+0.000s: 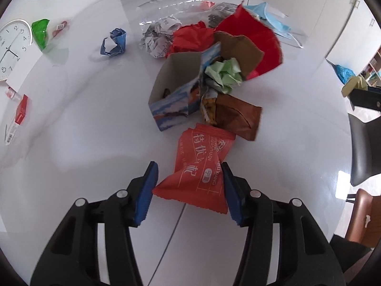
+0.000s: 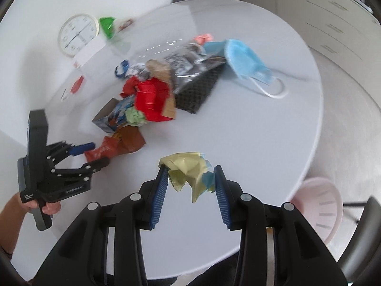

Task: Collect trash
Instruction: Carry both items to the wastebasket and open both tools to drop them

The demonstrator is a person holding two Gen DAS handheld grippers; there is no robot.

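Observation:
A pile of trash lies on the round white table (image 1: 83, 109): an open blue printed carton (image 1: 176, 93), red paper (image 1: 252, 38), a green paper wad (image 1: 223, 74), a brown wrapper (image 1: 238, 116) and a blue face mask (image 2: 247, 62). My left gripper (image 1: 190, 181) is open, its blue pads either side of an orange-red snack packet (image 1: 200, 166) lying on the table. It also shows in the right wrist view (image 2: 95, 153). My right gripper (image 2: 189, 174) is shut on a crumpled yellow and blue paper wad (image 2: 188, 174), held above the table.
A white wall clock (image 1: 12, 47), a green wrapper (image 1: 41, 33) and small red packets (image 1: 21, 112) lie at the table's left. A crumpled blue wrapper (image 1: 114, 41) sits apart. A pink bin (image 2: 319, 209) stands on the floor at the right, with chairs (image 1: 364, 147) around.

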